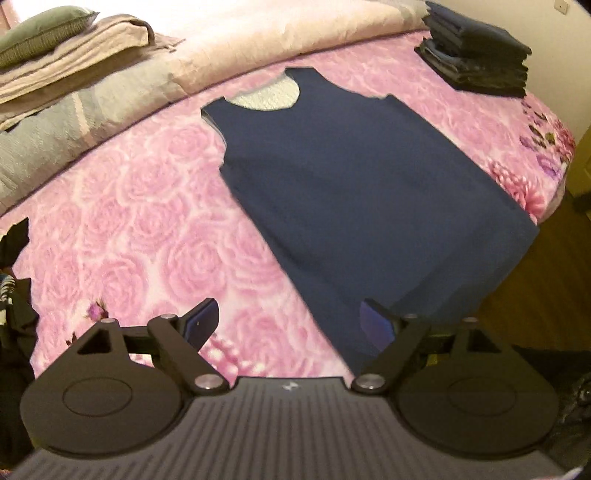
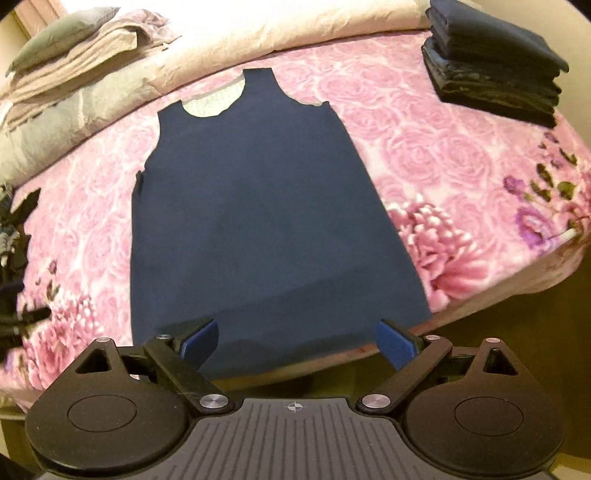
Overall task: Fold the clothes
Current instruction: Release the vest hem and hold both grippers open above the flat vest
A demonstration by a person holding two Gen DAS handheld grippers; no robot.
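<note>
A navy sleeveless top point(image 1: 362, 192) lies spread flat on the pink rose-patterned bedspread point(image 1: 147, 229), neckline toward the pillows and hem toward the bed's near edge. The right wrist view shows the same navy top point(image 2: 266, 221) head-on, its hem reaching the bed's edge. My left gripper point(image 1: 291, 325) hangs above the hem's left part, open, nothing between its blue pads. My right gripper point(image 2: 295, 341) hovers above the hem's middle, open wide and empty too.
A stack of folded dark clothes point(image 1: 476, 48) sits at the far right of the bed. Beige and grey bedding with a grey pillow point(image 1: 40, 29) lies at the far left. Dark unfolded garments point(image 1: 14, 295) pile at the left edge. Wooden floor point(image 1: 546, 288) shows right.
</note>
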